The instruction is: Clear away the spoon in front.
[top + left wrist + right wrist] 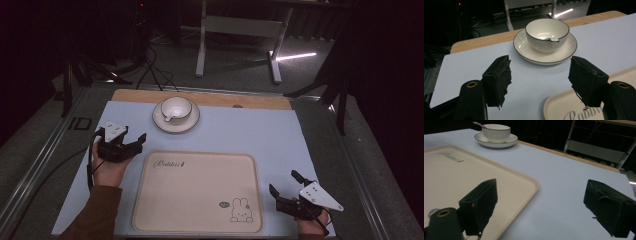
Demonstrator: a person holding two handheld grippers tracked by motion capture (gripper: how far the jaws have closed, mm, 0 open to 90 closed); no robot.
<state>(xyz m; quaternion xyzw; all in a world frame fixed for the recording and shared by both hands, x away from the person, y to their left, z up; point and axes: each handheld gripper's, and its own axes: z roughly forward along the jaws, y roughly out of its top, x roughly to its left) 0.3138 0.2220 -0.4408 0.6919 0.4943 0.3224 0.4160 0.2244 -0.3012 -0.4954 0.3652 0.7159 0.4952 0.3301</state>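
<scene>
A white bowl with a dark rim stands on a white saucer at the back of the pale blue mat; a spoon rests inside it. The bowl and saucer lie straight ahead of my left gripper, which is open and empty a short way in front of them. In the high view that left gripper sits left of a beige tray printed with a rabbit. My right gripper is open and empty at the tray's right front corner. The tray and far bowl show past the right gripper.
The mat lies on a wooden table whose edge shows at the back. Behind the table stand white desk legs and cables on a dark floor. Bare mat lies between tray and saucer.
</scene>
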